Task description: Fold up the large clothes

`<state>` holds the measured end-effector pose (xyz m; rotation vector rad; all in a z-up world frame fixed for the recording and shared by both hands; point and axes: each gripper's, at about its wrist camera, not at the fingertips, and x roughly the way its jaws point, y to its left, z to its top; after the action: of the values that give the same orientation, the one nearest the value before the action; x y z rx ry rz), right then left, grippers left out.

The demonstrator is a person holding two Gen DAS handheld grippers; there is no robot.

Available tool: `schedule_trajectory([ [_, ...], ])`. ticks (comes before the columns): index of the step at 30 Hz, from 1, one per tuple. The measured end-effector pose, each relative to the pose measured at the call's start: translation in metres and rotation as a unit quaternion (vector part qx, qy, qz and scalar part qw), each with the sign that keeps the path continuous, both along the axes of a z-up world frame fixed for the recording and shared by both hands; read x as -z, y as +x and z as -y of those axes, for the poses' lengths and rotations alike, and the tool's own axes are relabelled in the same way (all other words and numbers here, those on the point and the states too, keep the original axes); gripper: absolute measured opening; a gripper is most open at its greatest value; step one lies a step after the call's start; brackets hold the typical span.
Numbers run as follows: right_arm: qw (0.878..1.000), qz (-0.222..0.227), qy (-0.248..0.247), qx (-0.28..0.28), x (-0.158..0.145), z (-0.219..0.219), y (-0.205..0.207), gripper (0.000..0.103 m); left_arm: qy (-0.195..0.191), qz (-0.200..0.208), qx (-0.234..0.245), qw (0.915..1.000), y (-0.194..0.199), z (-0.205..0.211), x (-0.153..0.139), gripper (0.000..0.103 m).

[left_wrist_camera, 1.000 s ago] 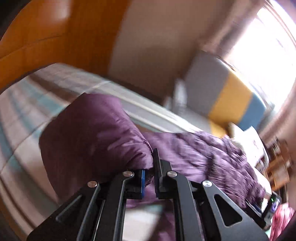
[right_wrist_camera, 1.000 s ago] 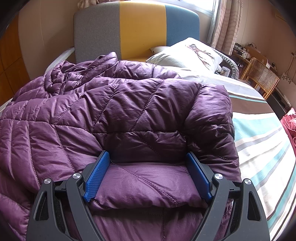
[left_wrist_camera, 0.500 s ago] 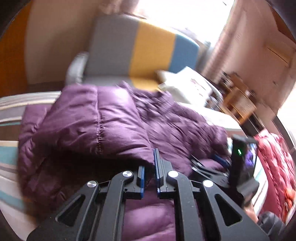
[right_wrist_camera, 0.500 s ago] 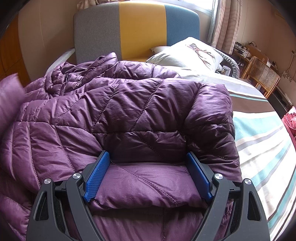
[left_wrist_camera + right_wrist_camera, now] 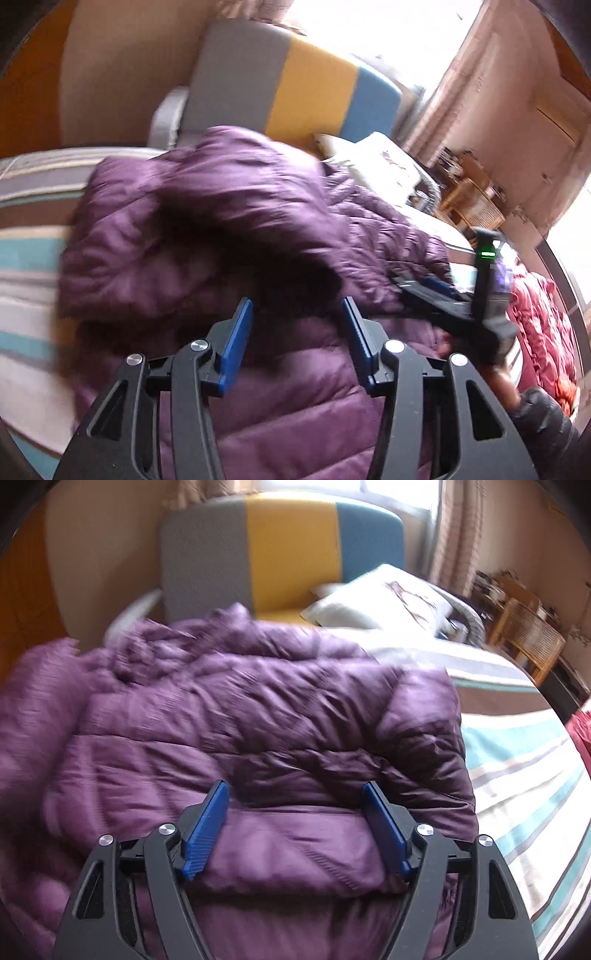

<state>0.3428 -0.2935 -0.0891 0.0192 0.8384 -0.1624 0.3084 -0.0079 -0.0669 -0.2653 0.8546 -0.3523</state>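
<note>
**Purple jacket on the bed, both claws over it**

Left wrist view: your left gripper (image 5: 297, 314) has its jaws opening, blue pads apart w/ nothing pinched between them; the purple puffer jacket (image 5: 207, 236) lies under and beyond the tips. A folded-over sleeve bulges from 9 to 12 o'clock of the tips, blurred. Jacket sits on the striped bedspread (image 5: 26, 258), which shows at 9 o'clock. Your right gripper (image 5: 436, 291) is at 3 o'clock, resting on the jacket's far edge. Headboard (image 5: 280, 85) at 12, red quilt (image 5: 543, 325) at 3.

Right wrist view: your right gripper (image 5: 295, 812) has its jaws closing; a thick fold of the jacket (image 5: 258, 709) sits between the pads, but can't tell if they press it yet, pic is blurred. Jacket fills 9 to 1 o'clock. Bedspread (image 5: 524, 782) at 3, pillow (image 5: 384, 598) at 1, wicker chair (image 5: 532, 638) at 2.
</note>
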Motion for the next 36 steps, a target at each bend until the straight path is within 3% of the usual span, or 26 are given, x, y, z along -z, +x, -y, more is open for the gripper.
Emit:
schedule_trajectory([
  [8,0.987,0.053,0.055,-0.143,-0.041,-0.075,-0.036,0.074,0.013,-0.022,-0.065,0.9975,0.001,-0.034,0.018,0.048],
  [10,0.98,0.052,0.067,-0.18,-0.045,-0.099,-0.039,0.086,0.012,-0.02,-0.069,0.9973,0.0,-0.039,0.018,0.048],
  [13,0.979,0.048,0.028,-0.195,-0.042,-0.13,-0.031,0.086,0.021,-0.021,-0.068,0.9972,0.001,-0.042,0.021,0.048],
  [16,0.987,0.035,0.029,-0.154,-0.031,-0.137,-0.012,0.086,0.026,-0.034,-0.072,0.9965,0.003,-0.048,0.027,0.047],
  [24,0.995,0.011,0.099,-0.026,-0.018,-0.077,-0.005,0.086,0.034,-0.048,-0.076,0.9954,0.005,-0.058,0.04,0.047],
  [31,0.987,0.008,0.159,0.012,-0.008,-0.042,-0.021,0.086,0.016,-0.042,-0.08,0.9958,-0.003,-0.066,0.036,0.046],
  [36,0.97,0.027,0.241,0.021,-0.015,-0.018,-0.032,0.086,-0.003,-0.022,-0.091,0.9956,-0.012,-0.081,0.023,0.046],
])
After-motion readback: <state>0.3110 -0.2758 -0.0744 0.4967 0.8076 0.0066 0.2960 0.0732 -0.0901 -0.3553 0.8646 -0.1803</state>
